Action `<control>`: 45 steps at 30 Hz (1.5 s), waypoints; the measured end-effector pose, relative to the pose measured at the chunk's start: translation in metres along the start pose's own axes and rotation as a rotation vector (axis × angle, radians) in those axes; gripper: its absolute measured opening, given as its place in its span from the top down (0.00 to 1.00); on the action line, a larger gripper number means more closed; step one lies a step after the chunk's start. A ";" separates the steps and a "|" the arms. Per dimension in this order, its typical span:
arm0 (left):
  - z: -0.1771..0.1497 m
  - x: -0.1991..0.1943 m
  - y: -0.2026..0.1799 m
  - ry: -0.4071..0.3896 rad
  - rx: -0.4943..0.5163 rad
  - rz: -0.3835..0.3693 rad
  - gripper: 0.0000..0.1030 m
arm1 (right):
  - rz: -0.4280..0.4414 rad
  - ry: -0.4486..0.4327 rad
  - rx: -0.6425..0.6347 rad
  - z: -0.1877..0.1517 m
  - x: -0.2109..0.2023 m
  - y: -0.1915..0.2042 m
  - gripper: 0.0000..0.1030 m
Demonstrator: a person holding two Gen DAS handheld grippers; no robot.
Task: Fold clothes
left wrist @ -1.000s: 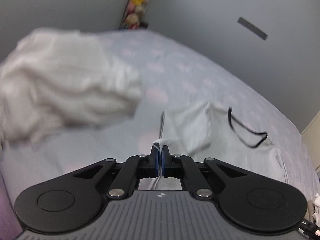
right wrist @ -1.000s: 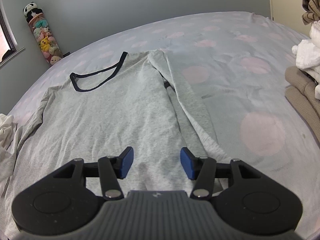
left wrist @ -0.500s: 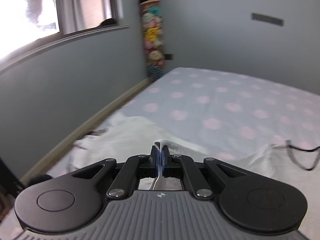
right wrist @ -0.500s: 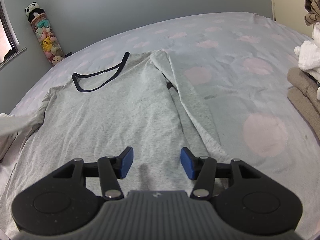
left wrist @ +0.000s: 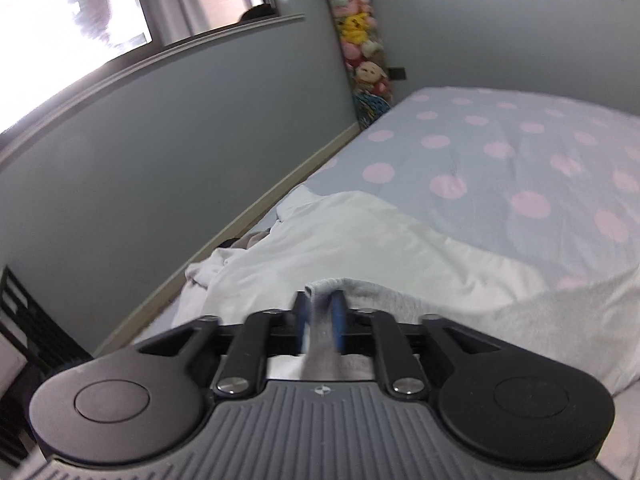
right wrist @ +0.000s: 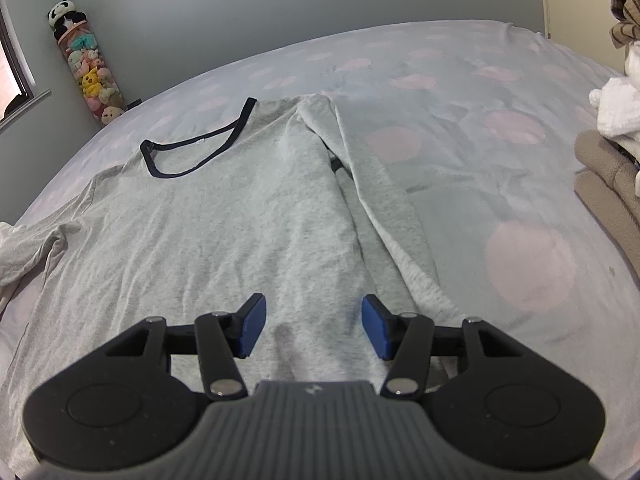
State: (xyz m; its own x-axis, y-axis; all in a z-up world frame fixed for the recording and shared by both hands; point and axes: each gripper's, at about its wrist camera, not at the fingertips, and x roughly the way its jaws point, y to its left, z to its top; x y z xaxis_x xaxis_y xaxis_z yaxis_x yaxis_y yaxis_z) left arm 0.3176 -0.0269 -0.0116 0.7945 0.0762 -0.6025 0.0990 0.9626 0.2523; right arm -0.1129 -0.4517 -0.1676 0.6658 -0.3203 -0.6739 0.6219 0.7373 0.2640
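a: left gripper [left wrist: 319,322]?
b: just opening, jaws slack around the grey sleeve cuff [left wrist: 320,312], beside white clothes [left wrist: 320,240].
a: right gripper [right wrist: 313,326]?
b: parted, empty, hovering over the grey shirt [right wrist: 224,216] spread flat on the bed [right wrist: 500,128].

1 grey shirt [right wrist: 224,216] w/ dark neckline, 1 white garment [left wrist: 332,240] at bed edge, 1 bed [right wrist: 500,160] w/ pink-dot sheet, 1 tube of plush toys [right wrist: 90,76], 1 window [left wrist: 100,20], 2 grippers [left wrist: 319,322] [right wrist: 312,330], approx 2 folded beige items [right wrist: 604,176] far right
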 end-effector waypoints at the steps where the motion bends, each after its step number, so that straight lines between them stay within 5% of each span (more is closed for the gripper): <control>1: -0.002 -0.005 0.000 -0.011 -0.020 -0.007 0.69 | 0.001 0.000 0.000 0.000 0.000 0.000 0.45; 3: -0.009 -0.019 -0.003 -0.043 -0.040 -0.016 0.56 | 0.006 -0.004 0.002 0.001 -0.001 -0.001 0.45; 6: -0.021 -0.046 -0.020 -0.092 -0.022 -0.043 0.54 | 0.016 -0.016 0.009 0.002 -0.005 -0.002 0.45; 10: -0.056 -0.087 -0.057 -0.093 0.006 -0.184 0.54 | 0.016 -0.040 -0.003 0.012 -0.020 -0.002 0.47; 14: -0.100 -0.119 -0.097 -0.049 0.007 -0.338 0.54 | -0.069 -0.011 -0.076 0.028 -0.030 -0.006 0.54; 19: -0.156 -0.137 -0.135 -0.028 0.019 -0.430 0.54 | -0.163 0.083 -0.173 0.039 -0.031 -0.025 0.64; 26: -0.217 -0.127 -0.158 0.061 0.084 -0.465 0.56 | -0.108 0.194 -0.102 0.030 -0.023 -0.049 0.72; 28: -0.220 -0.125 -0.158 0.068 0.088 -0.466 0.56 | -0.116 0.206 -0.107 0.029 -0.021 -0.048 0.98; 33: -0.221 -0.127 -0.155 0.057 0.062 -0.485 0.56 | -0.179 0.149 -0.085 0.050 -0.032 -0.059 0.98; 41: -0.222 -0.121 -0.159 0.077 0.069 -0.482 0.56 | -0.413 0.116 -0.158 0.106 -0.013 -0.102 0.98; 45: -0.224 -0.119 -0.158 0.090 0.062 -0.471 0.56 | -0.369 0.118 -0.131 0.109 -0.003 -0.118 0.94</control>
State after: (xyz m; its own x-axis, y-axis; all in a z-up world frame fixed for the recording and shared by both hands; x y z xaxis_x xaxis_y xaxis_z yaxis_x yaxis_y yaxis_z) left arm 0.0734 -0.1298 -0.1490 0.5998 -0.3396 -0.7245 0.4733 0.8807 -0.0210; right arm -0.1436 -0.6025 -0.1219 0.3514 -0.5125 -0.7835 0.7474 0.6575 -0.0949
